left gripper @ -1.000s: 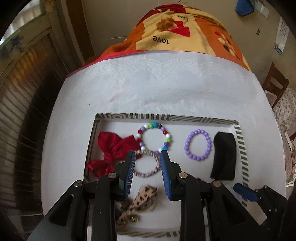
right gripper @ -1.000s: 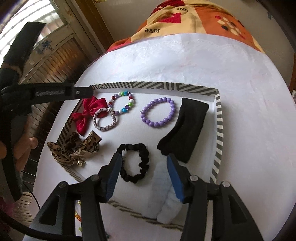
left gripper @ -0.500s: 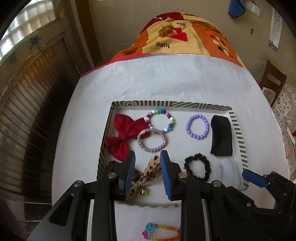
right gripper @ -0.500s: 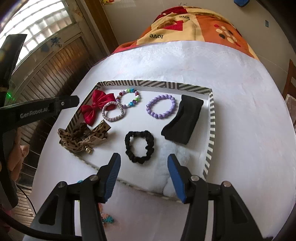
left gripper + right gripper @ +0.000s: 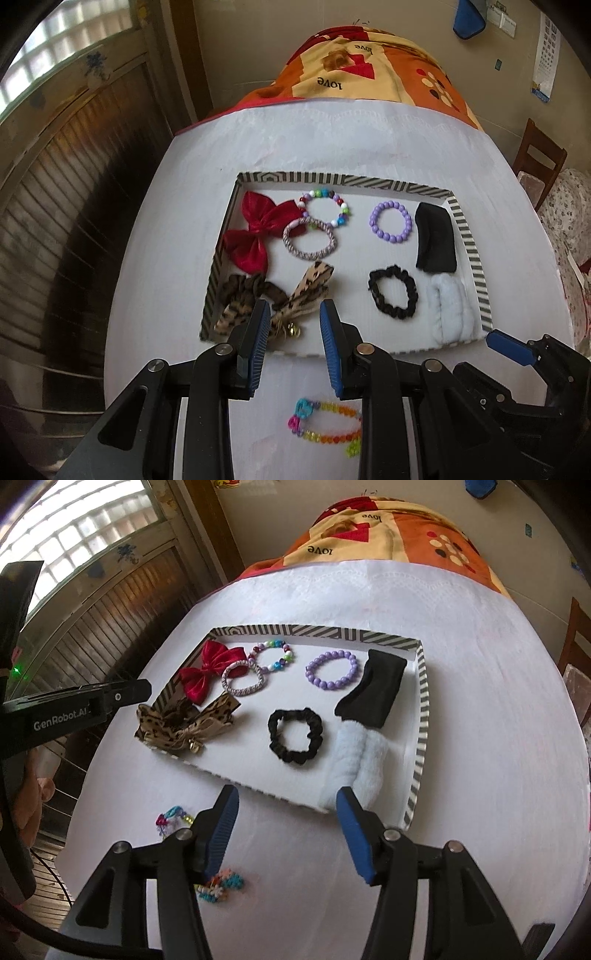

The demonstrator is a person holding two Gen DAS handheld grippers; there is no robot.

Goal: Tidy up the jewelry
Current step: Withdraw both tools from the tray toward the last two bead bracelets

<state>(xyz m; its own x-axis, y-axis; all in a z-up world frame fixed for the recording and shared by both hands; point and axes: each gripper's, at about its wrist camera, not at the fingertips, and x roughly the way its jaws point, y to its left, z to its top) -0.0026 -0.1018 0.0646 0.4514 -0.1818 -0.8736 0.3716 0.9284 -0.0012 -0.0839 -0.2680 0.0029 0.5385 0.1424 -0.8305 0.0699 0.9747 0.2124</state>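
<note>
A striped-rim tray (image 5: 469,240) (image 5: 423,701) on the white table holds a red bow (image 5: 255,229), a multicolour bead bracelet (image 5: 325,206), a braided ring (image 5: 310,240), a purple bead bracelet (image 5: 391,221), a black scrunchie (image 5: 393,291), a black band (image 5: 434,240), a pale fluffy band (image 5: 448,314) and a leopard bow (image 5: 273,295). A rainbow bead bracelet (image 5: 325,424) lies on the table before the tray, below my open, empty left gripper (image 5: 293,347). My right gripper (image 5: 288,830) is open and empty above the tray's near edge. Small bead pieces (image 5: 221,882) lie by its left finger.
An orange patterned cloth (image 5: 369,74) covers the table's far end. A wooden chair (image 5: 535,155) stands at the right. Shuttered wooden panels (image 5: 55,184) run along the left. Another small colourful piece (image 5: 171,818) lies on the table left of the right gripper.
Both grippers have pulled back toward the near table edge and risen. The whole tray and the rainbow bracelet on the table have come into view. Both stay open.
</note>
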